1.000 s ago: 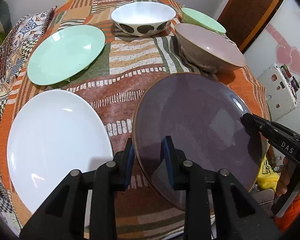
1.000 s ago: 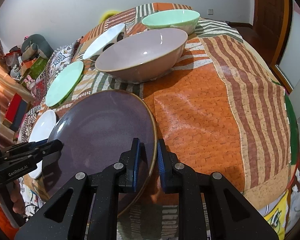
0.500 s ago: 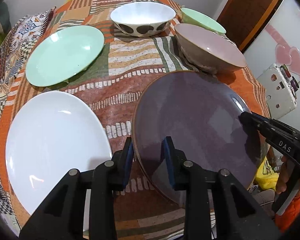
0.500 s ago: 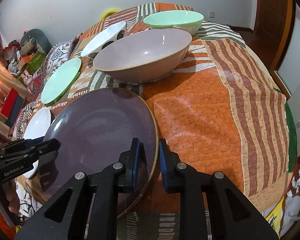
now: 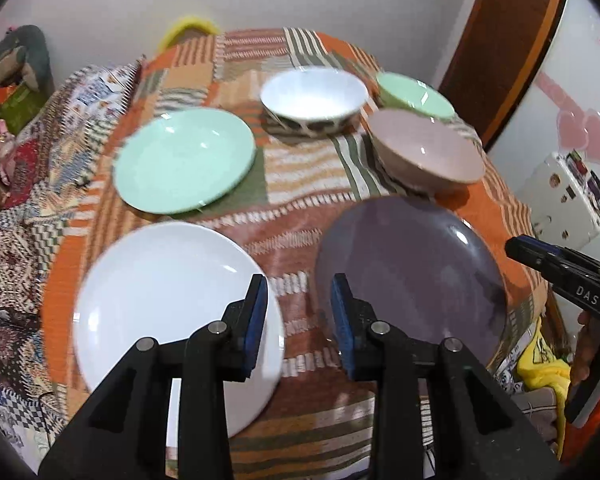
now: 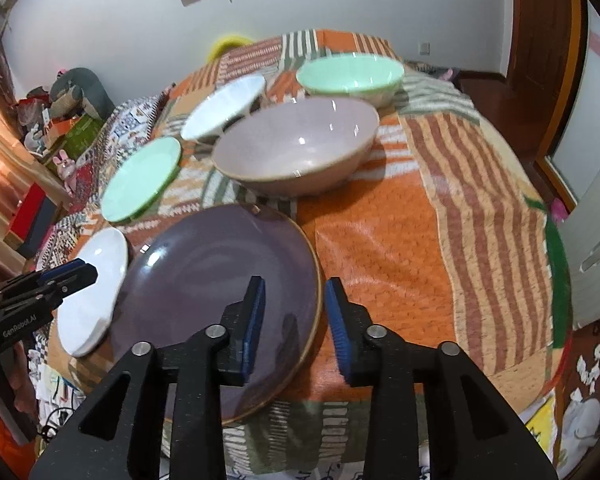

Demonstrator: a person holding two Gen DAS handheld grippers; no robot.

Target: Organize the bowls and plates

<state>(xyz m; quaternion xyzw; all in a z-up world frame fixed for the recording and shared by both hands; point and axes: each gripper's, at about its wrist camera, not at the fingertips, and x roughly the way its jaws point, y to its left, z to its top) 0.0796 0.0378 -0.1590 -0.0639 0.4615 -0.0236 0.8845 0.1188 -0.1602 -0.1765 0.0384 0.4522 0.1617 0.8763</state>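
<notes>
Both my grippers are above the near edge of the desk (image 6: 400,240), which wears a patterned orange cloth. My left gripper (image 5: 298,312) has its fingers narrow but opening, nothing between them, over the gap between the white plate (image 5: 160,300) on the left and the purple plate (image 5: 416,280) on the right. My right gripper (image 6: 294,312) is also opening, fingers narrow, straddling the right rim of the purple plate without pressing on it. The purple plate lies flat at the near edge. Just behind it is the pink bowl (image 6: 296,152). Further back are the green bowl (image 6: 350,72) and the white bowl (image 5: 314,96). The green plate (image 5: 184,158) lies far left, behind the white plate. All are blurred a bit.
</notes>
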